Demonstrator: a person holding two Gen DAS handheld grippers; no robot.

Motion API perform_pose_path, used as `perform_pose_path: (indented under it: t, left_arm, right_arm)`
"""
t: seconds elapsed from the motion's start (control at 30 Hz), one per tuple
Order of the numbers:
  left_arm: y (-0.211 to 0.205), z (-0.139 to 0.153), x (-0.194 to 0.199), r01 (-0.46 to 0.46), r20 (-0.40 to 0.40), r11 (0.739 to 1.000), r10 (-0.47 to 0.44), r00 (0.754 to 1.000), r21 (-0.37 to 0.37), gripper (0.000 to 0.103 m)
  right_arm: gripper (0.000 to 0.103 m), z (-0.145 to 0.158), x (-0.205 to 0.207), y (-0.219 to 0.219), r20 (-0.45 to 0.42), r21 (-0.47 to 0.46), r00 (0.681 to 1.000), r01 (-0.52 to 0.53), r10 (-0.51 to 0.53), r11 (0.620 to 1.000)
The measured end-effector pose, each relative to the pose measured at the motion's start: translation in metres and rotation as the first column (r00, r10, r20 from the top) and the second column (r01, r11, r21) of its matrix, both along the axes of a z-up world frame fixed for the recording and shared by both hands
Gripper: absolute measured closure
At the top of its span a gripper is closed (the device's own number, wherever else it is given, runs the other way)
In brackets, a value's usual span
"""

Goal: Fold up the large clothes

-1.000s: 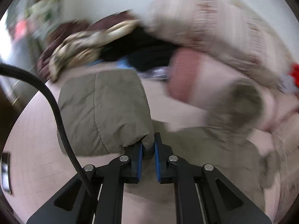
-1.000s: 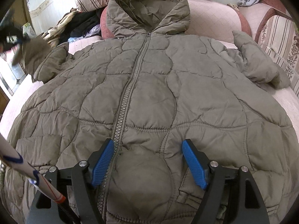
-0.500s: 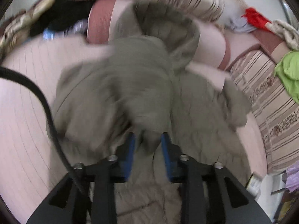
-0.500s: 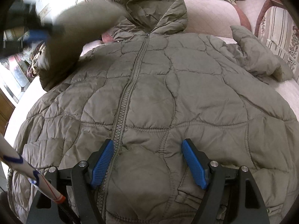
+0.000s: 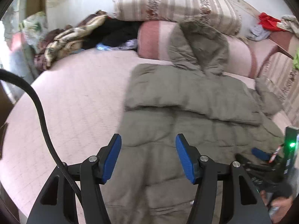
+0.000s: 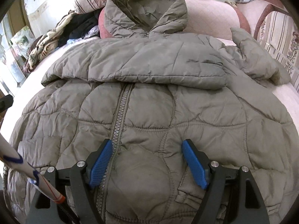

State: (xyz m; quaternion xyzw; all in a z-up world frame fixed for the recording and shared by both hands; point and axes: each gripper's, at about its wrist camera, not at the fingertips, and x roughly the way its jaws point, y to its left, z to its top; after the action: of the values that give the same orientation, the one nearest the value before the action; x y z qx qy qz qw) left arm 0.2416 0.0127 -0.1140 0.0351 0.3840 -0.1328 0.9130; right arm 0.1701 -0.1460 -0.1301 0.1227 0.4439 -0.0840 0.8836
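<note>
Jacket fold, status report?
Left tongs opening, nothing between. Right tongs open over jacket. One sleeve folded across chest. Nothing in the way.

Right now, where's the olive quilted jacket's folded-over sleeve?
In the right wrist view the folded-over sleeve lies flat across the olive quilted jacket at chest height, just below the hood and covering the top of the zipper.

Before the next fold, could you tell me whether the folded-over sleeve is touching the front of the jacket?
Touching. The right wrist view shows the sleeve lying flat across the jacket's chest, covering the zipper's top, with no gap.
</note>
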Motion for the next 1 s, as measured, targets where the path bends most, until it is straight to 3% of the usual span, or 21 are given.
perform_pose_path:
  t: [0.13, 0.33, 0.4, 0.43, 0.47, 0.5, 0.6, 0.67, 0.73, 0.8, 0.93, 1.0]
  left_arm:
    - [0.015, 0.000, 0.000, -0.004, 0.002, 1.000, 0.004, 1.000, -0.022, 0.044]
    - [0.020, 0.004, -0.006, 0.011, 0.047, 1.000, -0.010, 0.999, -0.007, 0.044]
    - [0.023, 0.004, -0.005, 0.001, 0.037, 1.000, 0.000, 0.999, -0.020, 0.044]
    - [0.024, 0.003, -0.003, 0.001, 0.022, 0.999, -0.001, 1.000, -0.033, 0.044]
    - [0.025, 0.001, -0.002, 0.003, 0.007, 0.999, -0.003, 1.000, -0.046, 0.044]
    - [0.027, 0.000, 0.000, 0.003, -0.006, 0.998, -0.004, 1.000, -0.059, 0.044]
    - [0.028, -0.003, 0.002, -0.003, -0.019, 0.998, 0.002, 1.000, -0.063, 0.044]
    - [0.025, -0.005, 0.003, -0.006, -0.023, 0.999, 0.005, 1.000, -0.052, 0.044]
    - [0.023, -0.006, 0.003, -0.005, -0.031, 0.999, 0.004, 1.000, -0.048, 0.044]
    - [0.020, -0.007, 0.002, 0.002, -0.039, 0.999, -0.004, 0.999, -0.050, 0.044]
    - [0.015, -0.007, -0.002, 0.015, -0.035, 0.999, -0.016, 0.999, -0.041, 0.044]
    - [0.010, -0.009, -0.004, 0.025, -0.040, 0.999, -0.026, 0.999, -0.035, 0.044]
  right_arm:
    - [0.021, 0.015, 0.012, -0.009, -0.060, -0.004, 0.998, 0.017, -0.017, 1.000]
    - [0.023, 0.027, 0.049, -0.053, -0.084, 0.108, 0.981, 0.181, -0.173, 0.977]
    - [0.046, 0.025, 0.068, -0.063, -0.114, 0.093, 0.970, 0.225, -0.214, 0.970]
    - [0.066, 0.025, 0.077, -0.066, -0.127, 0.096, 0.968, 0.230, -0.217, 0.968]
    - [0.094, 0.025, 0.090, -0.070, -0.148, 0.080, 0.964, 0.235, -0.222, 0.969]
    - [0.099, 0.027, 0.097, -0.073, -0.153, 0.042, 0.959, 0.249, -0.240, 0.968]
    - [0.098, 0.032, 0.119, -0.081, -0.158, -0.093, 0.941, 0.287, -0.298, 0.954]
    - [0.098, 0.024, 0.129, -0.086, -0.206, -0.150, 0.923, 0.299, -0.326, 0.942]
    - [0.098, 0.019, 0.130, -0.092, -0.235, -0.160, 0.914, 0.300, -0.331, 0.940]
    - [0.097, 0.028, 0.118, -0.097, -0.201, -0.149, 0.921, 0.307, -0.333, 0.940]
    - [0.085, 0.061, 0.083, -0.126, -0.130, -0.103, 0.939, 0.308, -0.320, 0.946]
    - [0.074, 0.076, 0.068, -0.146, -0.097, -0.117, 0.937, 0.323, -0.335, 0.939]
